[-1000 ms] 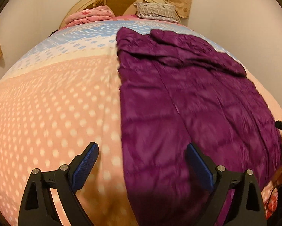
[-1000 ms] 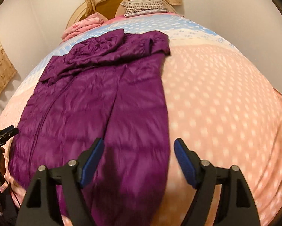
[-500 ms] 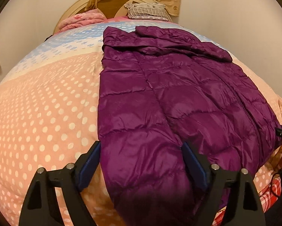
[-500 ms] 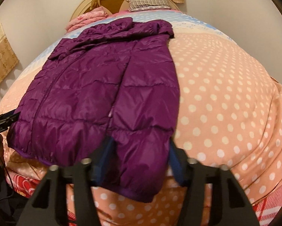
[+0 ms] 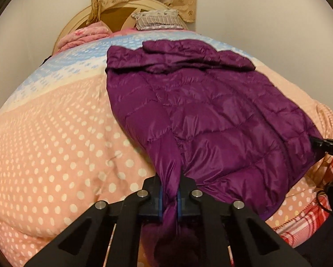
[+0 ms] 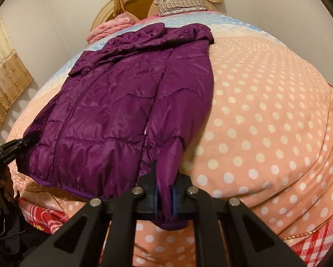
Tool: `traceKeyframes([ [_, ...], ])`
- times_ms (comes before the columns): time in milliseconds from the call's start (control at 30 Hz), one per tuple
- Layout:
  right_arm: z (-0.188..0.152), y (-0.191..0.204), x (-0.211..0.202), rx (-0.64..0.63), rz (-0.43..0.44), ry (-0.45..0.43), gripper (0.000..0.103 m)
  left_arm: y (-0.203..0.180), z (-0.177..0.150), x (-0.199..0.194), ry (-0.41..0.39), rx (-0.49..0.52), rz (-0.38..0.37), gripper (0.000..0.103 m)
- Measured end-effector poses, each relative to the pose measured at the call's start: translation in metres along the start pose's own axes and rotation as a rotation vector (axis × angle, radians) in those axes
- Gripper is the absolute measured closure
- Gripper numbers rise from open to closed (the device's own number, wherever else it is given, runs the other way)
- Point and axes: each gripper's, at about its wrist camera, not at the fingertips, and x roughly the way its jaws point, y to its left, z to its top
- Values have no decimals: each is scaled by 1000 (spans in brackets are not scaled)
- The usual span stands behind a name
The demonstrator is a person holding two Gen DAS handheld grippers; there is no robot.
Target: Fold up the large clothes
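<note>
The left gripper [image 5: 169,197] pinches a bunched fold of glossy purple fabric between its blue ribbed pads, black angular jaws drawn tight on it. The right gripper [image 6: 164,197] likewise clamps the cuffed end of a sleeve, which hangs below the pads. Both folds belong to the quilted purple puffer jacket [image 5: 211,115] [image 6: 122,102], stitched in puffy horizontal channels, lying spread on the bed with its crumpled hood toward the headboard. Under it lies a soft peach duvet [image 5: 55,144] [image 6: 266,111] with white polka dots, its far band pale blue
</note>
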Motion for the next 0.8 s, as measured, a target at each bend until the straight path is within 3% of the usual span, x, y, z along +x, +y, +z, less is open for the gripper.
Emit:
traceKeyframes([
  [300,17,11,-36,2,103,-65,93,19,17,-49,-96,-36,-77,98],
  [533,40,20,-106,-21,175,-217,93,25,38,-117,-224,-47,-152,99],
  [700,69,34,-153,-76,173,-366,94,17,58,-165,-345,1,-117,99],
  [800,106,38,-145,-112,117,-420,94,16,84,-152,-385,54,-58,99],
])
